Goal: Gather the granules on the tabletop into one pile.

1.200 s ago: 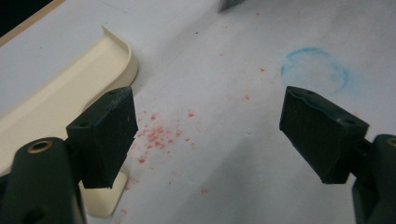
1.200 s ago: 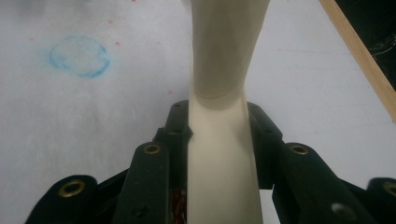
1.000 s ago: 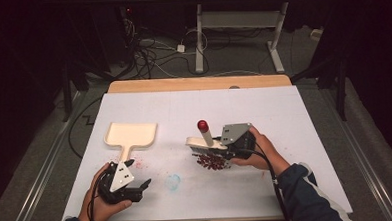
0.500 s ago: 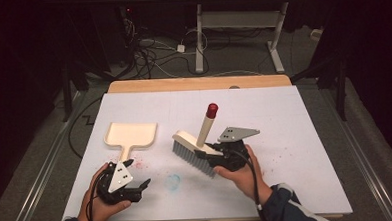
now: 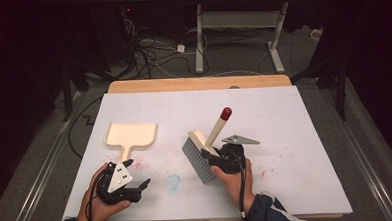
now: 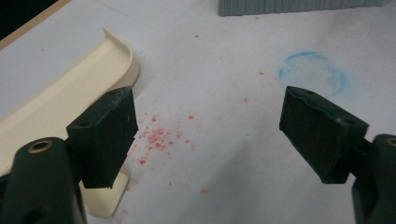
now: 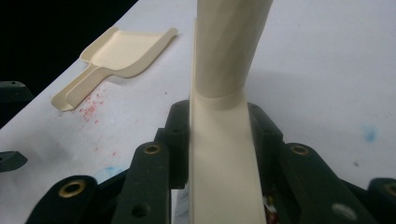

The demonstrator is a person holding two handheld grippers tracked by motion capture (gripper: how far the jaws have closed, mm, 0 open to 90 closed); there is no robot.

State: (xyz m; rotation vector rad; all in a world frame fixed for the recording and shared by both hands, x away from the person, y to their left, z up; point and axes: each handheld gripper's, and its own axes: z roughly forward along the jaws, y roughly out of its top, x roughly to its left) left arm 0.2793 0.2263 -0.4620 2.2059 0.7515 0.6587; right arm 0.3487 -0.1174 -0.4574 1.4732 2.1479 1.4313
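The right tool point(image 5: 220, 158) is clenched on the brush point(image 5: 205, 145), its two black jaws pressed against either side of the cream handle base, as the right gripper view point(image 7: 219, 140) shows close up. From the high view the brush sits near the middle of the worktop point(image 5: 294, 116), tilted, with its grey bristles point(image 5: 197, 161) turned down and to the left, their tips at the white surface, and its handle rising up and away to a red cap point(image 5: 226, 111). The left tool point(image 5: 132, 189) rests near the front left edge of the worktop, held in the person's left hand point(image 5: 99, 202), and its jaws stand wide apart with nothing between them; in the left gripper view point(image 6: 210, 135) bare white surface shows in the gap. The cream dustpan point(image 5: 131, 136) lies flat just beyond the left tool, its handle pointing back toward it. Red crumbs point(image 6: 156, 137) are scattered beside the dustpan's handle end, and a faint blue ring mark point(image 5: 173, 181) lies on the worktop between the two tools.
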